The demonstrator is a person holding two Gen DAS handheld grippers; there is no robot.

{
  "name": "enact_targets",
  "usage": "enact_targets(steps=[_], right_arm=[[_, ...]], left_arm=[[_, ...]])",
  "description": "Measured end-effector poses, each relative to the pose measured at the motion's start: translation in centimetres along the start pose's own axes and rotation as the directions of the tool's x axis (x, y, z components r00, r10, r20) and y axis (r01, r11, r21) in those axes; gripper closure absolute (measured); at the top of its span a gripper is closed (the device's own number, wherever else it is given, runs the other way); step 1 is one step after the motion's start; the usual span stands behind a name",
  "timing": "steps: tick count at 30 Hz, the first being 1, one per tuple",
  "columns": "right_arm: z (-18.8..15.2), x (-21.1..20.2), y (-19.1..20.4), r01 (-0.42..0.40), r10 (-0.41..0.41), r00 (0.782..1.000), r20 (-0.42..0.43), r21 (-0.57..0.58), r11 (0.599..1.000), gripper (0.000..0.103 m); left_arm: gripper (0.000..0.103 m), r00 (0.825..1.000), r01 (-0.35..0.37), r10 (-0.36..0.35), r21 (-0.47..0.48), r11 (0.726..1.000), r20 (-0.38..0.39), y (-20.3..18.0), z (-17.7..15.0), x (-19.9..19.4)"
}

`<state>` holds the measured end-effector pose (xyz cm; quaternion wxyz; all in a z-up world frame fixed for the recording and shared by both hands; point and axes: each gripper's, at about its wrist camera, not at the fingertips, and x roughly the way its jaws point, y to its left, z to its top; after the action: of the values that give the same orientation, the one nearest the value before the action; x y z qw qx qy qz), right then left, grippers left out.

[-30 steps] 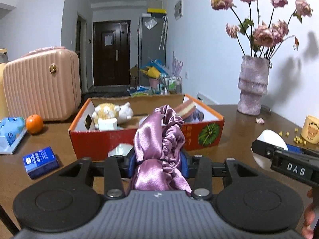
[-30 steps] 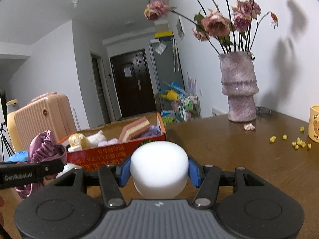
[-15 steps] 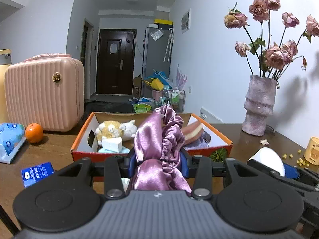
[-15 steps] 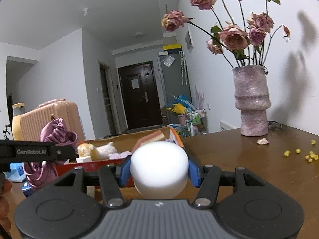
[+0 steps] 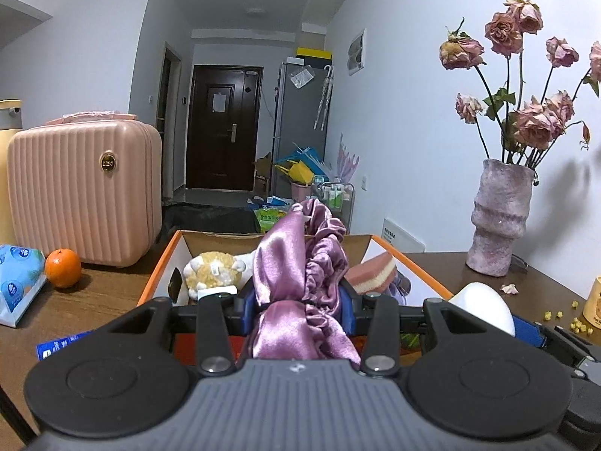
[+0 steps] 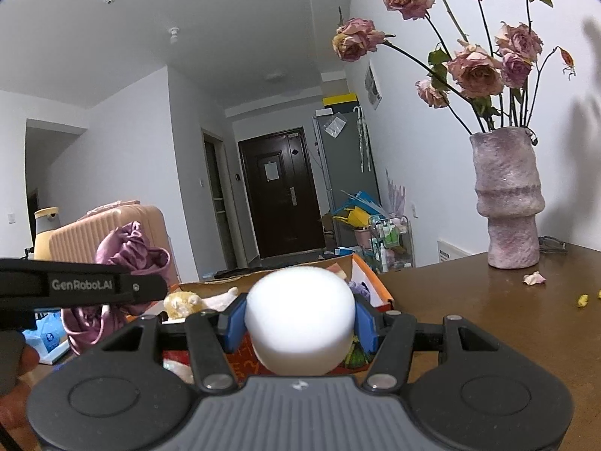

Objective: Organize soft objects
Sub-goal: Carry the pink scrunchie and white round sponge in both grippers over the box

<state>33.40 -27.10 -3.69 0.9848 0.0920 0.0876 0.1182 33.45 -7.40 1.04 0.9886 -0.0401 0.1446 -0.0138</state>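
Nearest in the left wrist view, the left gripper (image 5: 298, 302) is clamped narrowly on a bunched purple satin bonnet (image 5: 300, 274), its blue pads pressing the fabric from both sides; the cloth stands up above the jaws and hangs below them. In the right wrist view, the right gripper (image 6: 300, 325) holds a white foam ball (image 6: 300, 319) at a moderate opening, one pad on each flank.

Just beyond both grippers sits the open orange cardboard box (image 5: 159, 263) on the brown table (image 5: 94, 289); it already contains a yellow-and-white plush toy (image 5: 212, 268), a pink-and-cream sponge block (image 5: 370, 272) and other pale soft items, so sorting appears well advanced; the two carried items are not yet deposited and seem to be the remaining work visible here.

To the left lie an orange (image 5: 62, 272) and a tissue pack (image 5: 18, 285), presumably not task items; behind them stands a pink suitcase (image 5: 84, 191); far right is a vase of dried roses (image 5: 501, 218).
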Motion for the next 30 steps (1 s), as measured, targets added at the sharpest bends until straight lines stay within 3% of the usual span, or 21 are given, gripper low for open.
enact_targets(steps=[30], right_arm=[[0.9, 8.3, 1.2, -0.049, 0.05, 0.999, 0.022, -0.045, 0.998, 0.047]], left_arm=[[0.061, 0.999, -0.034, 0.033, 0.012, 0.999, 0.033, 1.5, 1.7, 5.7]])
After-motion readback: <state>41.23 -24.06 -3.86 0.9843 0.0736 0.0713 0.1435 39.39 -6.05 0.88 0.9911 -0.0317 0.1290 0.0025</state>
